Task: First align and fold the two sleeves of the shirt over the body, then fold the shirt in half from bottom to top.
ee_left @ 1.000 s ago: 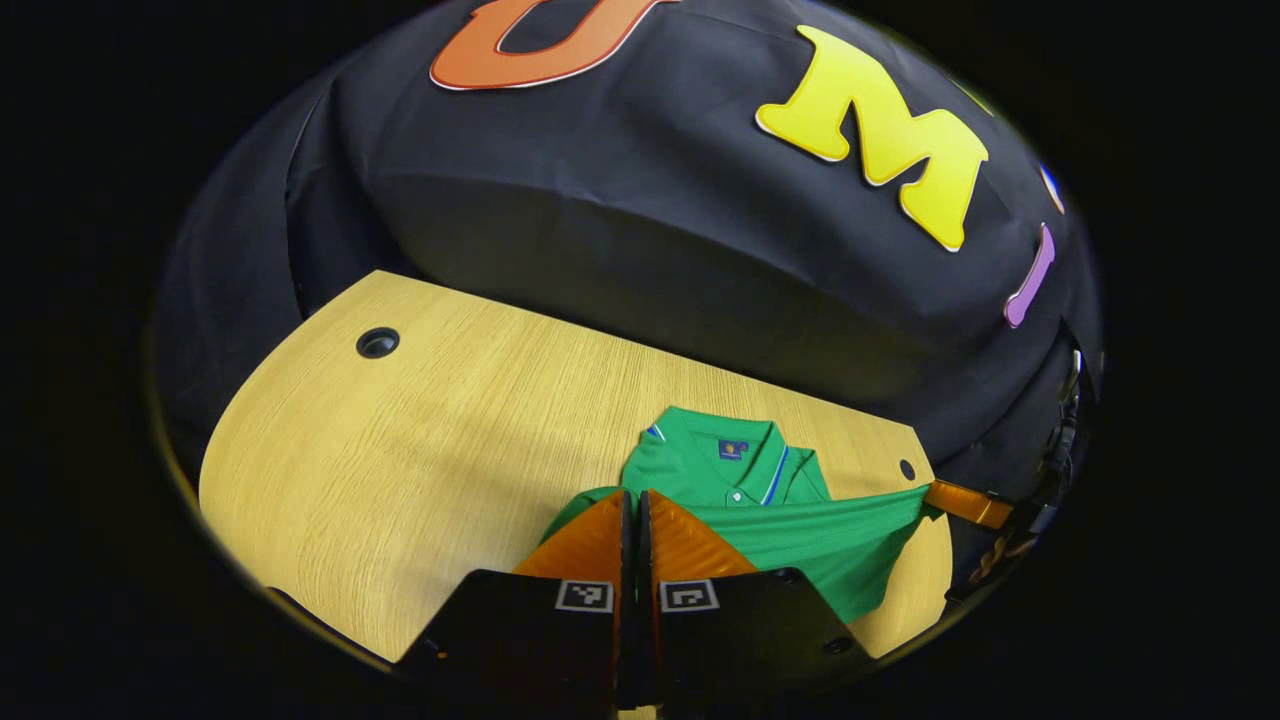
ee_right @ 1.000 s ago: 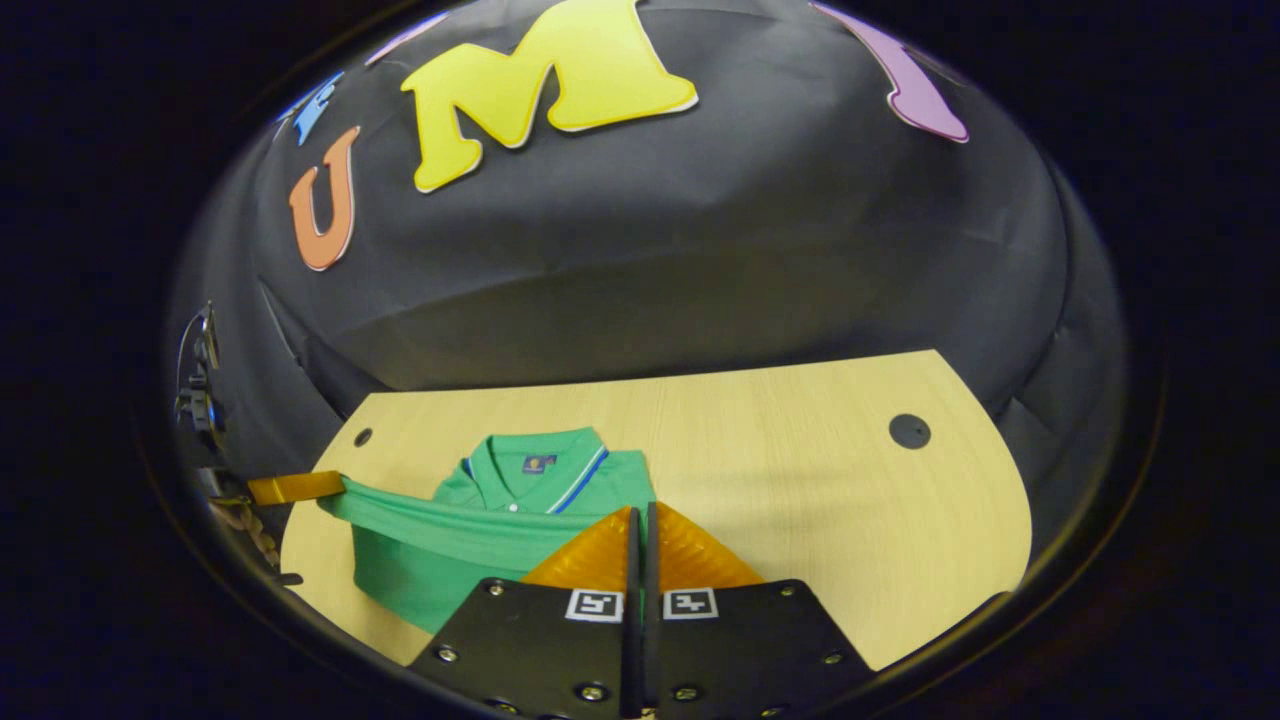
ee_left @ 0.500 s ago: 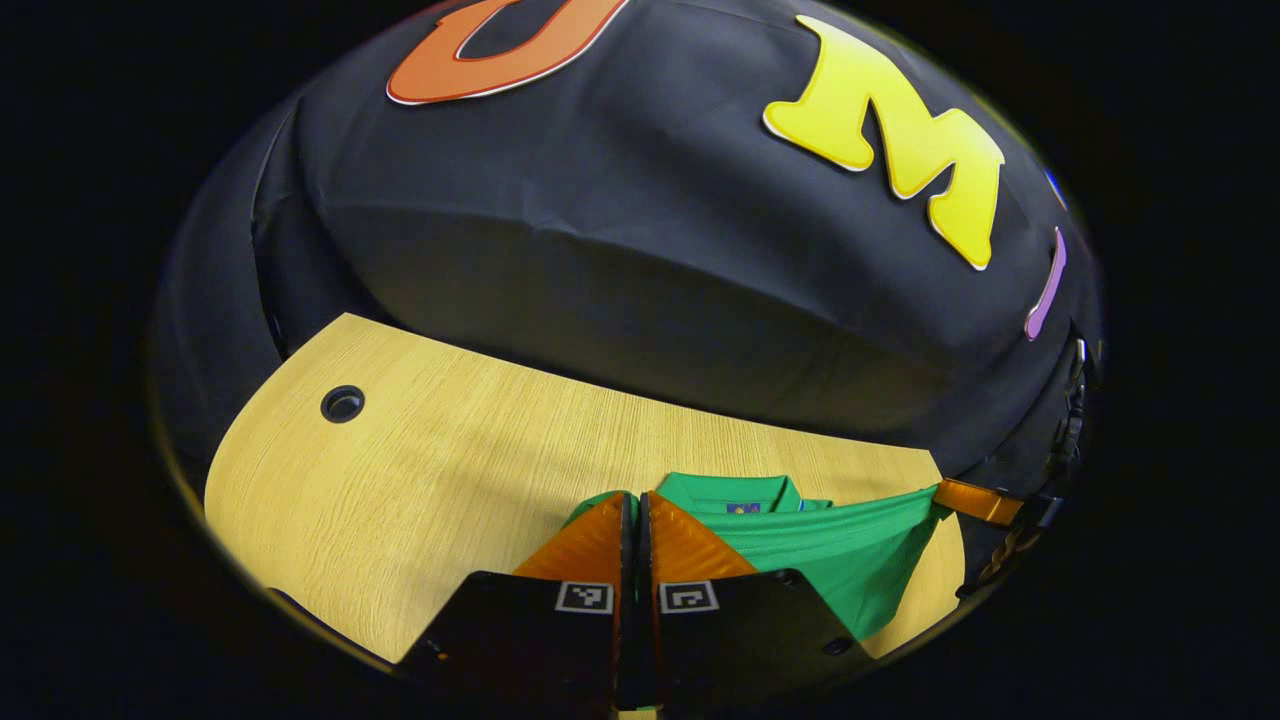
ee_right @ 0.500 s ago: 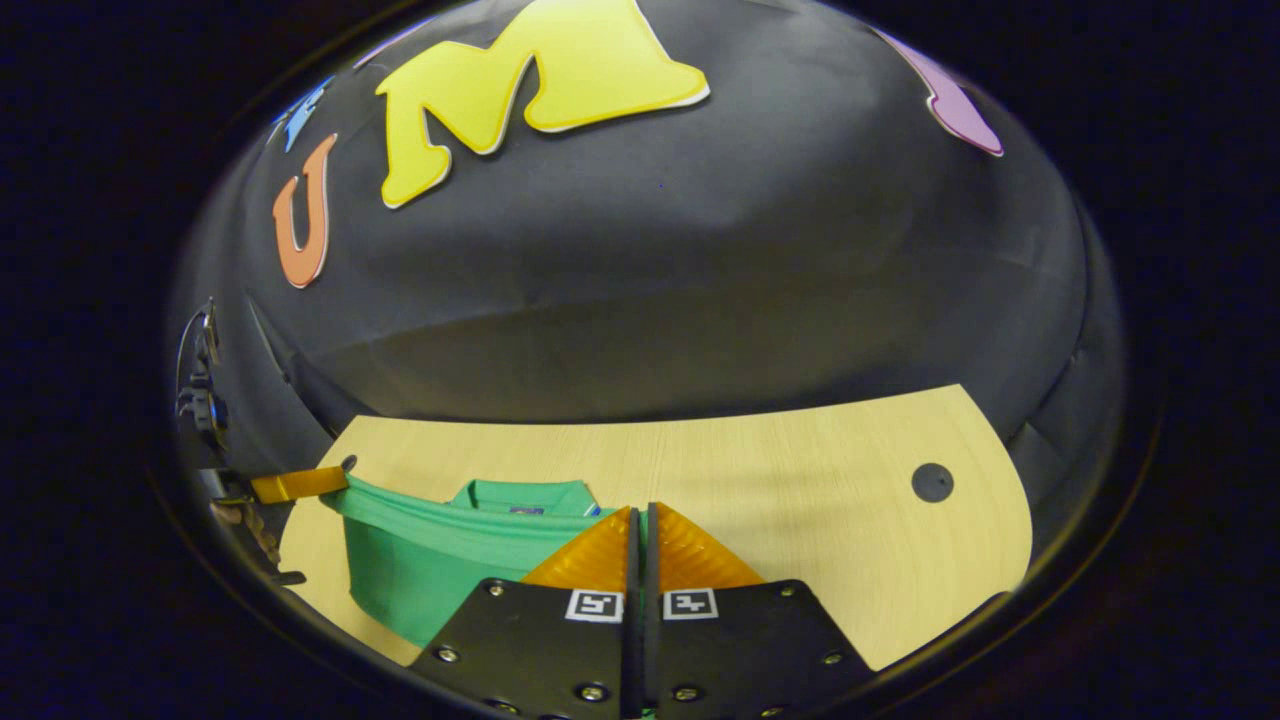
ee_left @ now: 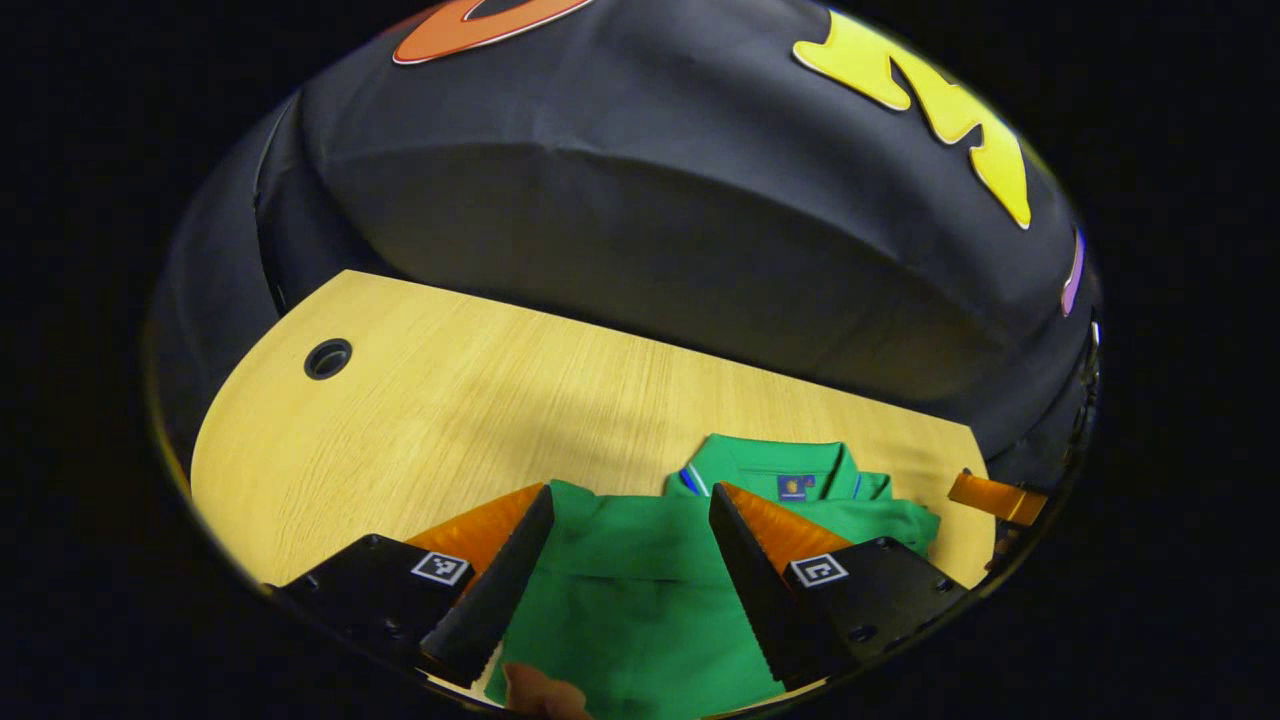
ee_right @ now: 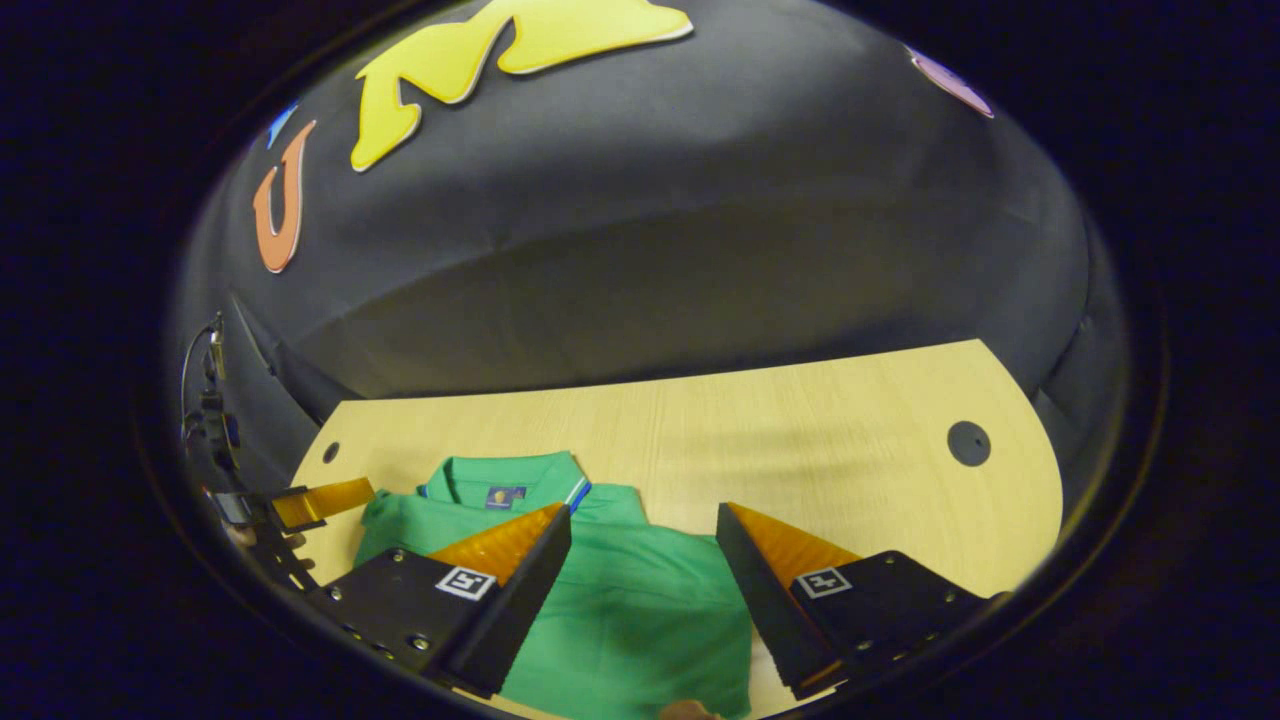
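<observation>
The green polo shirt [ee_left: 640, 590] lies folded on the wooden table [ee_left: 450, 400], its collar [ee_left: 770, 465] toward the back wall. My left gripper [ee_left: 630, 495] stands open over the shirt's left part, nothing between its fingers. In the right gripper view the same shirt [ee_right: 640, 600] lies flat with its collar [ee_right: 500, 475] showing at the left, and my right gripper [ee_right: 645, 510] is open above its right part. The other gripper's finger [ee_left: 995, 497] shows at the shirt's right edge in the left gripper view, and a finger [ee_right: 320, 503] shows at its left edge in the right gripper view.
The table has a round cable hole [ee_left: 328, 358] at its far left and another hole [ee_right: 968, 442] at its far right. The black cloth wall [ee_left: 650, 220] closes off the back. A fingertip [ee_left: 540, 695] shows at the bottom edge of the left gripper view.
Both grippers were shut on the shirt's lower hem and carried it up toward the collar. They have now opened and let it go, and the shirt lies folded.
</observation>
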Available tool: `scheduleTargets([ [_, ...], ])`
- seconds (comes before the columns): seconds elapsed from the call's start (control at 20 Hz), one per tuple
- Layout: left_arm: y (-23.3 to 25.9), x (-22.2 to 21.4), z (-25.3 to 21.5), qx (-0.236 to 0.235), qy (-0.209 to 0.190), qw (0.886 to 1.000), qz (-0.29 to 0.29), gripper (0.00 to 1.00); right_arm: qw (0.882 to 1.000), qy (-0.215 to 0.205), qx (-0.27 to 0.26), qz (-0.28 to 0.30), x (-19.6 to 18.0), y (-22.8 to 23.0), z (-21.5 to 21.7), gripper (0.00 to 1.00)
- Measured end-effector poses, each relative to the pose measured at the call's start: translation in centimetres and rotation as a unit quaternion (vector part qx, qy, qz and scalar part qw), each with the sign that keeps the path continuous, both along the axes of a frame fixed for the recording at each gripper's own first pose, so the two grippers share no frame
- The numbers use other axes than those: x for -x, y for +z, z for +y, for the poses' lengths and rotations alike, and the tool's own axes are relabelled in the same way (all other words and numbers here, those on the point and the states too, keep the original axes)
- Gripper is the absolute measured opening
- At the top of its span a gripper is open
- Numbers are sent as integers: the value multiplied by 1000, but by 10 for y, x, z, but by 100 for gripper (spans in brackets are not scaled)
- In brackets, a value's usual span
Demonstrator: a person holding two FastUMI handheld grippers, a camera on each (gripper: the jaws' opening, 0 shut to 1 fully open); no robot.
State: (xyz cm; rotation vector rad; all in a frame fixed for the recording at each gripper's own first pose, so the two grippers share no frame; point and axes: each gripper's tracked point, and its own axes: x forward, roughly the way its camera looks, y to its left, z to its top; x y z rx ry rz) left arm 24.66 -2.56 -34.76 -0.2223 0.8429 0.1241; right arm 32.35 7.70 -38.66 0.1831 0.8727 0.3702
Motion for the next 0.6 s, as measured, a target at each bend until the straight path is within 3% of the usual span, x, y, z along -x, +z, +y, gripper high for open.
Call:
scheduleTargets([
  [0.35, 20, 2, 18, -39, 9, 999, -18, 100, 999, 6, 7, -37, 1, 18, 3, 93],
  [0.6, 64, 14, 6, -45, -10, 996, -74, 100, 995, 5, 13, -102, 26, 67, 0, 93],
])
